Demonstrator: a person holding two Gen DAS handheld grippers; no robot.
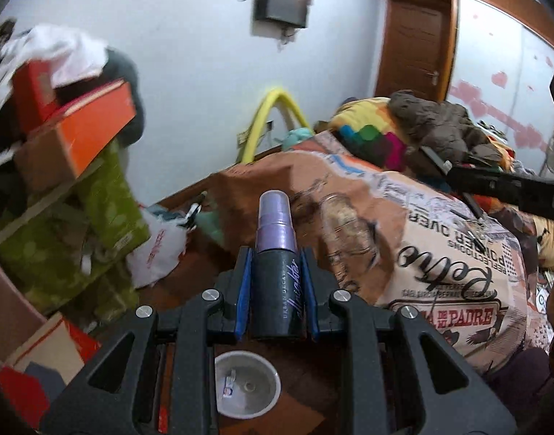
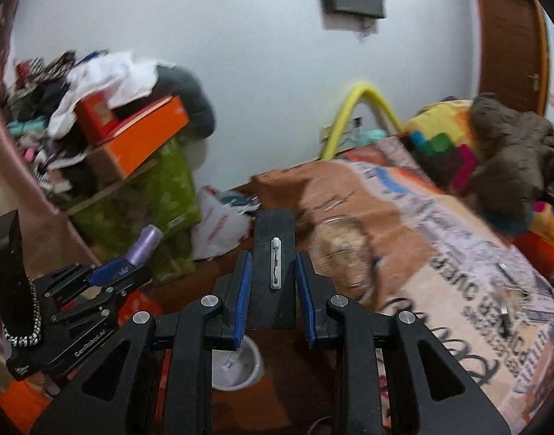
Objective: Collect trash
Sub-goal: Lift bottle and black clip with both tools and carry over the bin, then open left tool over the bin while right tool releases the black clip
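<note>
Purple-capped spray bottle [image 1: 277, 264] is clamped between the jaws of the left gripper [image 1: 277, 272], held above a white bin [image 1: 247, 384] on the floor beside the bed [image 1: 422, 239]. Only the left wrist view shows the bottle's label. Only the right wrist view shows the right gripper [image 2: 275, 272], its jaws closed on a flat black case [image 2: 275, 253], with the left gripper visible alongside.
</note>
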